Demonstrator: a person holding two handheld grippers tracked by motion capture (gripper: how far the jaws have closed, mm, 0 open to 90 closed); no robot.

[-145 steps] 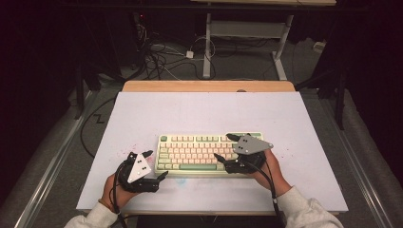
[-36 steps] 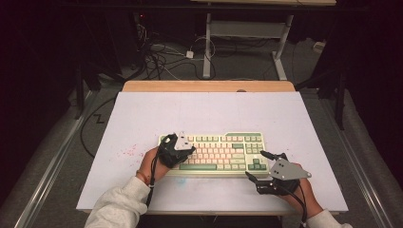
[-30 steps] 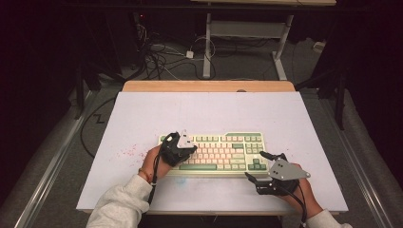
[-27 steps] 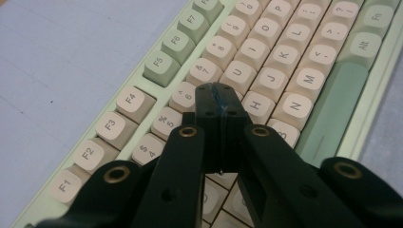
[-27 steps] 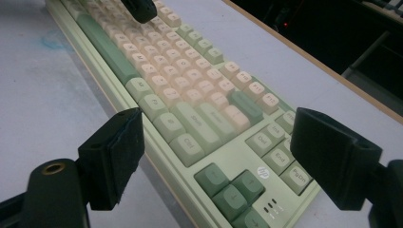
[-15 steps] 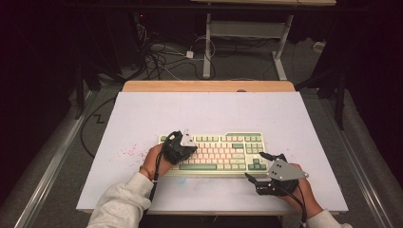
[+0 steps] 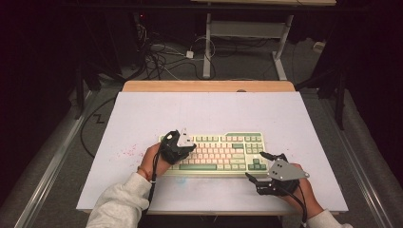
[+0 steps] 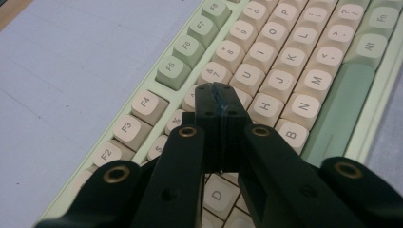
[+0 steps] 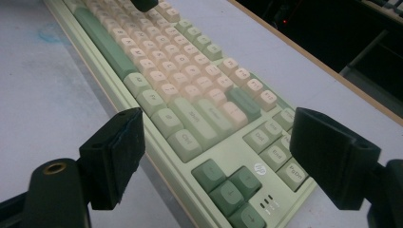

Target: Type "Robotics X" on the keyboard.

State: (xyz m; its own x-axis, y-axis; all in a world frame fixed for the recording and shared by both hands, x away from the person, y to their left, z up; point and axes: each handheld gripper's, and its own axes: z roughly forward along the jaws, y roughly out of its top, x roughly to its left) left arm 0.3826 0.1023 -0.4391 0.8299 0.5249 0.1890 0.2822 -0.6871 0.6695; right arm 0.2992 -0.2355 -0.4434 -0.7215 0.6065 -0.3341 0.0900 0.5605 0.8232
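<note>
Since 4.8 s ago the hands have swapped roles: left claw (image 7: 186,148) now over the keyboard (image 7: 223,153), right claw (image 7: 259,166) pulled back to the surface (image 7: 214,114) by its near right corner. Left jaws closed, tips pressing keys near the number row; right jaws wide, empty. Key-pressing looks mid-run.

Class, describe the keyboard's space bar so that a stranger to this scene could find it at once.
Start at the white table, then find the pale green keyboard near its front edge. The space bar lies in the row nearest the person: one long, unmarked green bar, while its neighbours above are short cream letter keys.
</note>
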